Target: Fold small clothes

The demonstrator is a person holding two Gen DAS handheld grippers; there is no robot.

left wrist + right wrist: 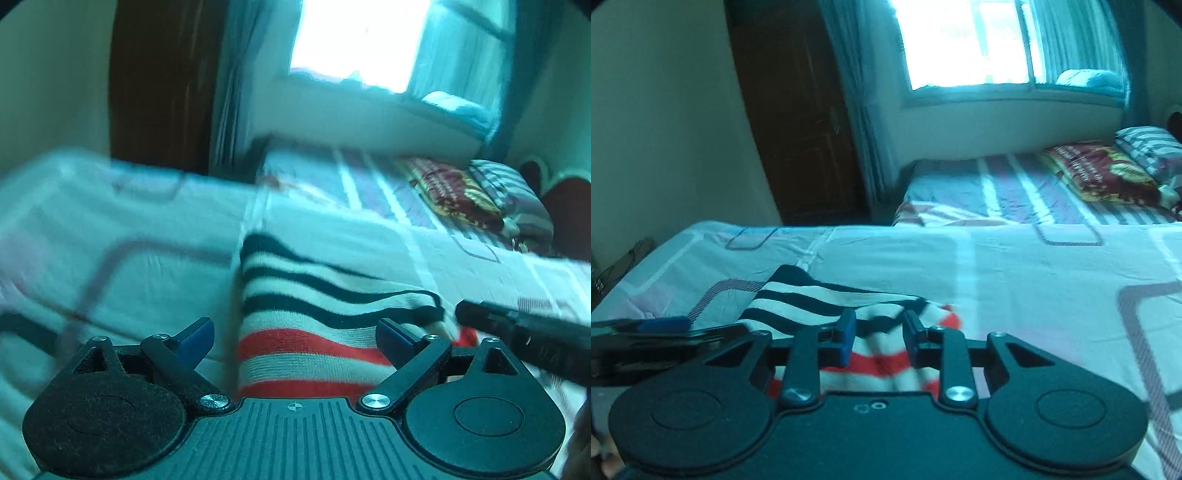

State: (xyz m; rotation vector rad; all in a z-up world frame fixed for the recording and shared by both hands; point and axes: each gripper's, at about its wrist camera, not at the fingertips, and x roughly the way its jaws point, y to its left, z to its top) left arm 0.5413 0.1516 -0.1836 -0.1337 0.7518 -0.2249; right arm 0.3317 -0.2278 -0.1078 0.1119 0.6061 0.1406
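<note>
A knitted garment [314,295] with dark, white and red stripes lies partly folded on the pale patterned bed sheet [129,258]. My left gripper [295,339] hovers low over its near end, jaws wide open, with the cloth below and between the blue pads. My right gripper [461,314] comes in from the right, its tip at the garment's right edge. In the right wrist view the right gripper [879,334] has its jaws a little apart over the striped garment [812,299], with cloth showing in the gap; whether the pads press on it is unclear. The left gripper [665,325] shows at the left edge.
The bed sheet [1015,280] stretches away to the right and beyond the garment. Behind it stands a second bed [997,188] with a striped sheet and pillows [1100,170]. A brown wardrobe [798,129], a curtain and a bright window [960,44] are at the back.
</note>
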